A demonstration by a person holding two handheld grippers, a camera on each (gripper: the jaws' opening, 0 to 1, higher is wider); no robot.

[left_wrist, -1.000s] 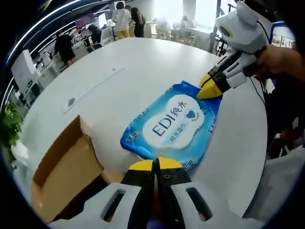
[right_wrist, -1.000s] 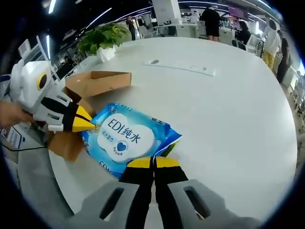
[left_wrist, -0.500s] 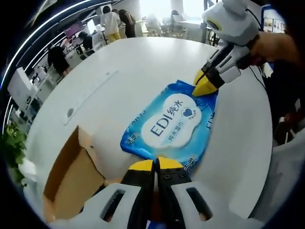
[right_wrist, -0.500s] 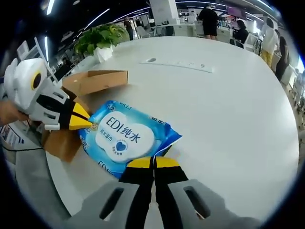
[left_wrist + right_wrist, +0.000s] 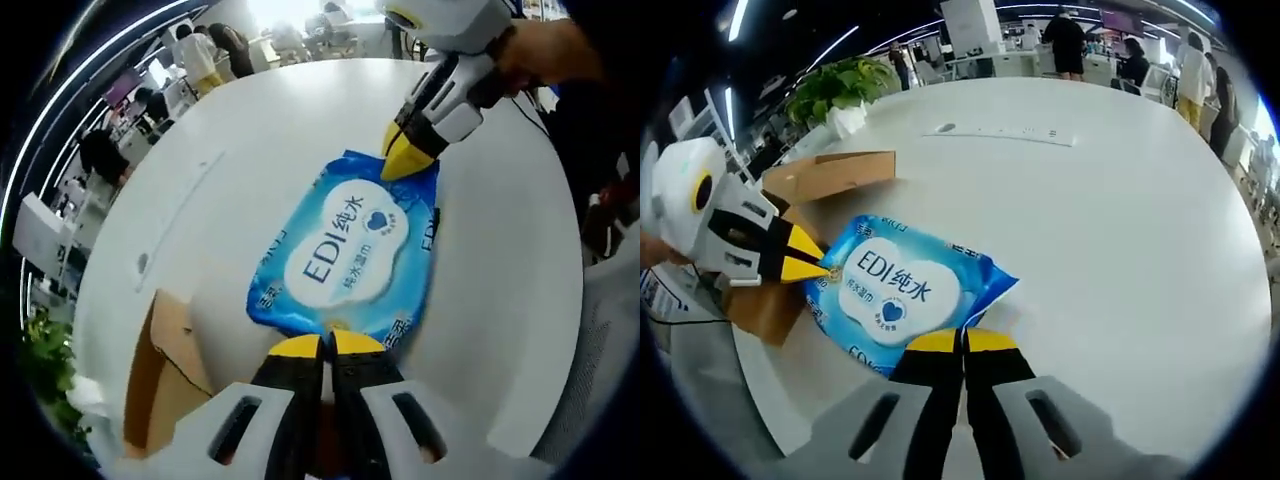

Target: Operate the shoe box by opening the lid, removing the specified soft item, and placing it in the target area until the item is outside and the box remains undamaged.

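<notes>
The wipes pack (image 5: 350, 250) looks soft, floppy and slick. Both the left gripper (image 5: 326, 345) and right gripper (image 5: 961, 342) pinch its opposite end seams, likely the surest hold.

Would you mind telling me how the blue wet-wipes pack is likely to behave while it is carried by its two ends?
The wet-wipes pack looks soft, so it will probably sag between the left gripper and right gripper. Its glossy film may slip. Being flat, it is unlikely to roll on the table.

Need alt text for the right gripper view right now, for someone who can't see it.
Both grippers pinch a blue wet-wipes pack over a white round table: the right gripper at its near edge, the left gripper at its far end. The open cardboard box sits behind.
</notes>
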